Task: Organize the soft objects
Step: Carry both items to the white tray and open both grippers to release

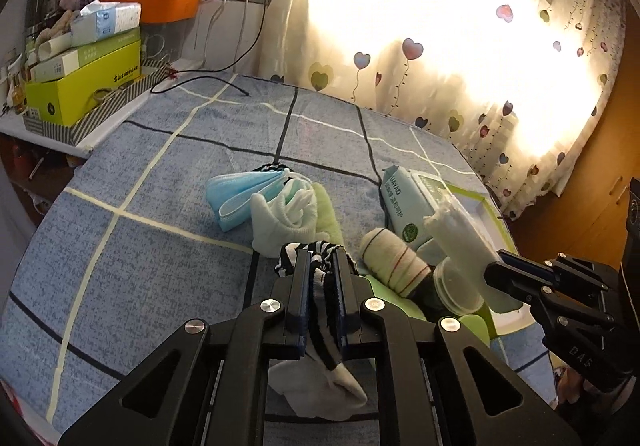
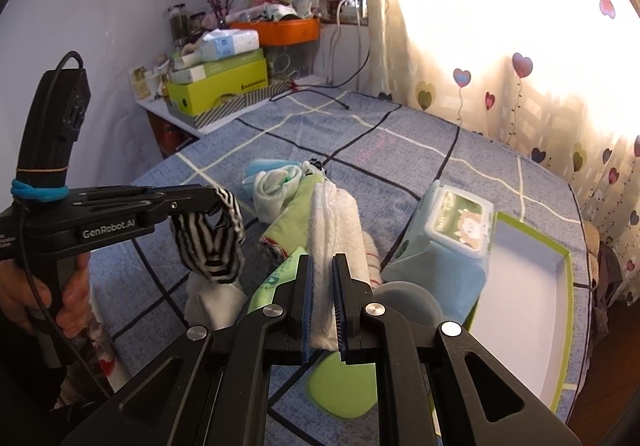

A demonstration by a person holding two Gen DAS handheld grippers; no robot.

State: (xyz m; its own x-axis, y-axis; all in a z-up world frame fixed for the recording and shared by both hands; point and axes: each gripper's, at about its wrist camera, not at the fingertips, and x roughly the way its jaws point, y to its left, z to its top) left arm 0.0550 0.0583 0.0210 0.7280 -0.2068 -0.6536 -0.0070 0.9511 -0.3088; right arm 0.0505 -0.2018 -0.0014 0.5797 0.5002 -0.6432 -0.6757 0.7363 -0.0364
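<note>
From your left wrist camera, your left gripper [image 1: 323, 266] is clamped on a black-and-white striped sock [image 1: 326, 310], whose white toe hangs below the jaws over the blue checked bedspread [image 1: 160, 174]. Ahead on the bedspread lie a folded light-blue face mask [image 1: 236, 194], a pale rolled sock pair [image 1: 280, 218] and a light-green cloth [image 1: 328, 214], touching one another. To the right, your right gripper [image 1: 496, 264] pinches a rolled white towel [image 1: 460, 234]. Below it stand a cream sock roll with red stripes [image 1: 394, 262] and a pale-blue wet-wipes pack [image 1: 404, 202].

From your right wrist camera, the right gripper's jaws are closed on the white towel, which stands upright between them. The wipes pack leans on the rim of a shallow green-edged box lid [image 2: 560, 286] with a white inside; nothing else shows on the white inside. At the left, your hand [image 2: 68, 306] holds the left gripper with the striped sock dangling from it.
</note>
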